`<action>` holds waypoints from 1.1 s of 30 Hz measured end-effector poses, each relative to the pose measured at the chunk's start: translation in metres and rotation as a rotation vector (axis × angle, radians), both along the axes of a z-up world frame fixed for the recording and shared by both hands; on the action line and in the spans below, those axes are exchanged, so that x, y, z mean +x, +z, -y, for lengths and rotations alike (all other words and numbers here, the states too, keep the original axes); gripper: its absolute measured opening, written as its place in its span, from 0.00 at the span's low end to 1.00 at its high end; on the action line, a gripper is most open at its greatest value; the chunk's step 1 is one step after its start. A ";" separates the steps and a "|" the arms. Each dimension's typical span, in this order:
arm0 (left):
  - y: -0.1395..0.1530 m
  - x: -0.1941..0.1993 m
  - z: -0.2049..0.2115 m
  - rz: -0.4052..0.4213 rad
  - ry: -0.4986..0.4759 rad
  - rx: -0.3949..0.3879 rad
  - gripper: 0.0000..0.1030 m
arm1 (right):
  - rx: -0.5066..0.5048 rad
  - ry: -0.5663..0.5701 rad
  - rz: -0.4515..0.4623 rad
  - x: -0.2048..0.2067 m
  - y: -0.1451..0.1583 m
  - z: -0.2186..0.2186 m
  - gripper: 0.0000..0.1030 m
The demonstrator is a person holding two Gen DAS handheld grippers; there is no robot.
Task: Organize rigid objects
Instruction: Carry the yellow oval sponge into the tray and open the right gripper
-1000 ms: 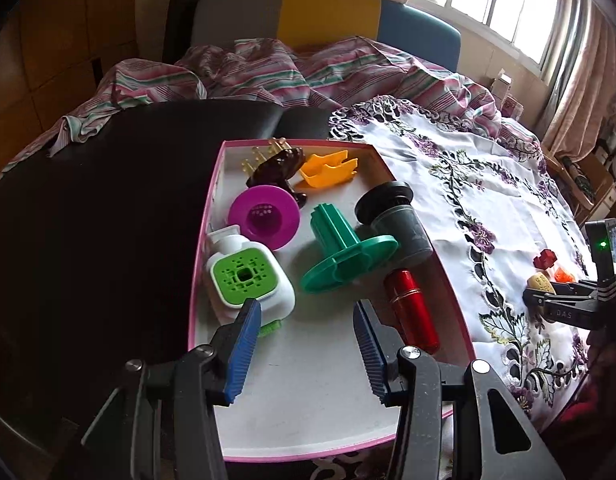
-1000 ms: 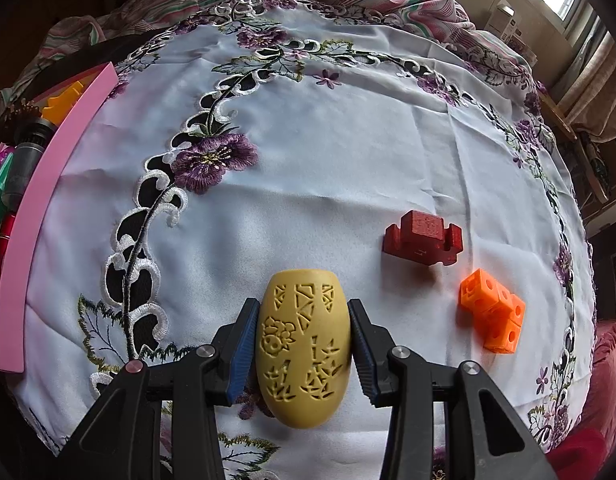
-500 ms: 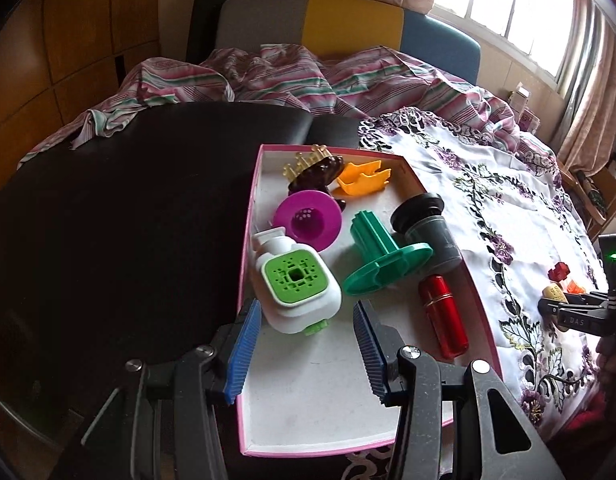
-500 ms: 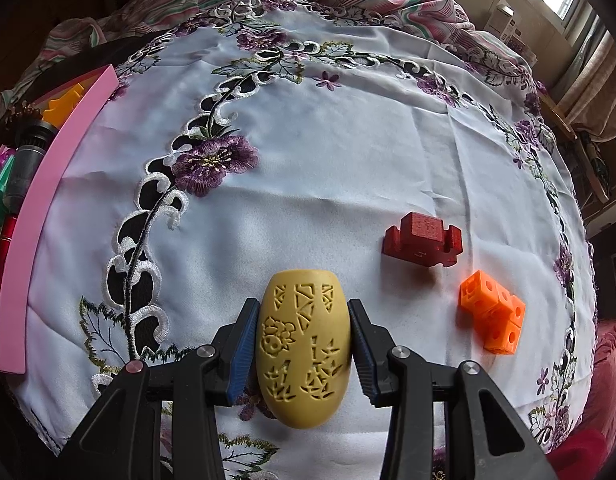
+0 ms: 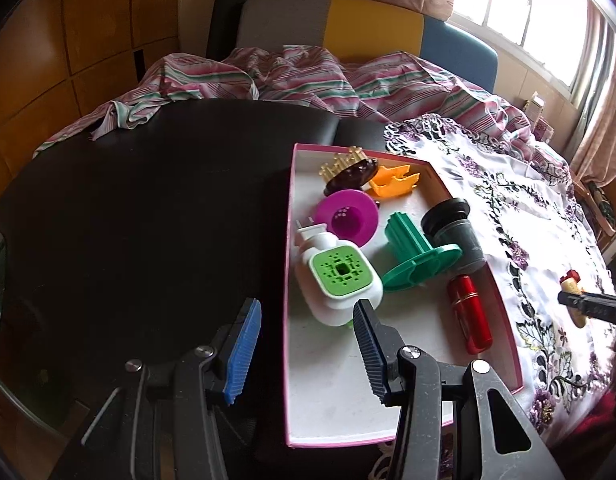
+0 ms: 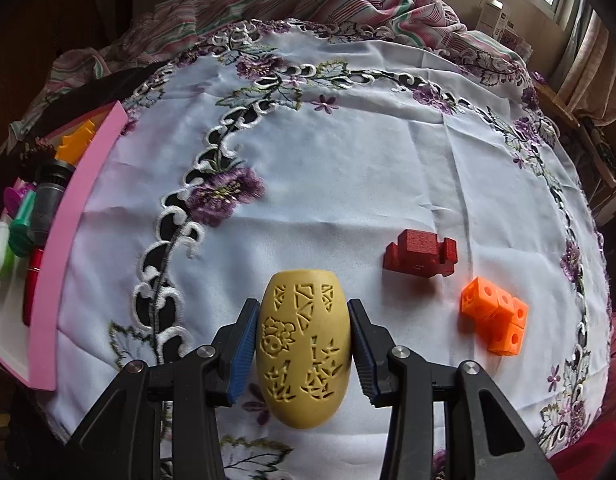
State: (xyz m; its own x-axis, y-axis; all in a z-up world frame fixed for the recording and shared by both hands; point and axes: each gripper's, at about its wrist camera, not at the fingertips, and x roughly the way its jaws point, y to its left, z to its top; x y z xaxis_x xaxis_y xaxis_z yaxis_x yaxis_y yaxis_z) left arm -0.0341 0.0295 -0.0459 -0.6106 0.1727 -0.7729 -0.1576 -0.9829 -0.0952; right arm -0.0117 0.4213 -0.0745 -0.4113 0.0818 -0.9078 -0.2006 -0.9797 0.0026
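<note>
Left wrist view. Pink-rimmed tray [image 5: 504,312], white floor, standing on the counter partly over a black mat [image 5: 147,220] and beside the embroidered cloth [image 5: 528,208]. Contents: white block with green perforated face [image 5: 340,276] nearest the camera; magenta funnel [image 5: 348,220] behind it; green finned spool [image 5: 416,248] to the right of the block; dark grey cylinder [image 5: 456,232] beyond the spool; red tube [image 5: 468,312] along the tray's right wall; orange boat piece [image 5: 394,184] and brown comb-like piece [image 5: 348,172] at the tray's far end. Left gripper [image 5: 308,340]: fingers part-way apart, nothing between them, straddling the tray's left wall, its near floor bare.

Right wrist view. Right gripper [image 6: 301,344]: fingers closed against both flanks of the yellow carved egg [image 6: 303,344], which hangs above the cloth, well to the right of the tray wall seen at the frame's left edge. Still loose on the cloth, farther from the tray than the egg: red notched block [image 6: 420,254] and orange cube cluster [image 6: 494,316].

Step in hand, as judged: carrying the egg to the tray. Next move calls for travel leftward over the tray's right wall, lowering to the bare near floor clear of the red tube, then releasing gently, as the rounded egg may roll. Red block and orange cluster remain to be collected.
</note>
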 end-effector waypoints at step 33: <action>-0.007 0.003 0.021 0.005 0.042 -0.008 0.48 | -0.080 0.440 -0.020 -0.071 -0.013 0.239 0.42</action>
